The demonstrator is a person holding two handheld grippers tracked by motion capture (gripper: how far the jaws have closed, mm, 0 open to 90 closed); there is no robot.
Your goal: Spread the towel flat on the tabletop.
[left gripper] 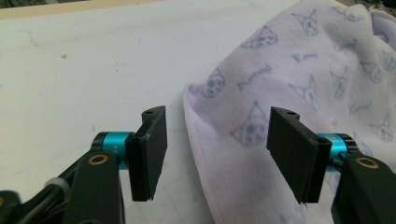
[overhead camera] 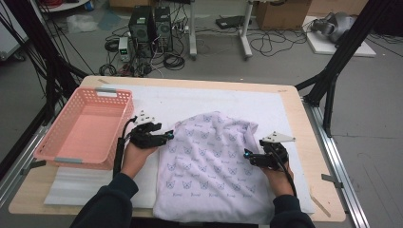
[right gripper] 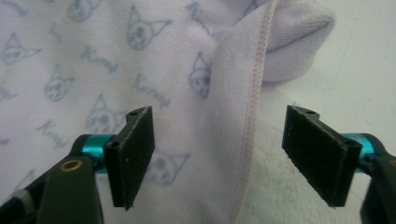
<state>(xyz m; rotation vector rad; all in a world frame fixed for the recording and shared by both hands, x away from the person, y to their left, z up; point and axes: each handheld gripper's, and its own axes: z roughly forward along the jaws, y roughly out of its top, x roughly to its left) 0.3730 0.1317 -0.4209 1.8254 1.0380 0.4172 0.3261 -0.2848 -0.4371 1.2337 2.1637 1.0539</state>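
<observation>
Starting at the tabletop's (overhead camera: pixel 304 142) left edge, we see the pink basket (overhead camera: pixel 85 128) standing near the far left corner, apart from the work. Just to its right, our left claw (overhead camera: pixel 167 137) hovers at the left hem of the lilac printed towel (overhead camera: pixel 209 166), its jaws spread and pinching nothing; in the left gripper view the stitched hem (left gripper: pixel 198 154) runs up between the two pads, nearer the right one, without touching either.

The towel lies in the middle of the tabletop, on the white mat (overhead camera: pixel 190 97), rumpled at its far end and hanging over the near edge. We judge it light, soft and limp: it will sag and fold wherever it is not held, and a single layer may slip from smooth pads. The hemmed edges look like the best hold, since the stitching gives a thicker, firmer ridge.

On the right side of the towel, our right claw (overhead camera: pixel 247 154) is likewise spread and holds nothing. In the right gripper view a turned-over strip of hem (right gripper: pixel 254 93) stands between the pads, free of both, with a bunched corner (right gripper: pixel 299 42) beyond.
</observation>
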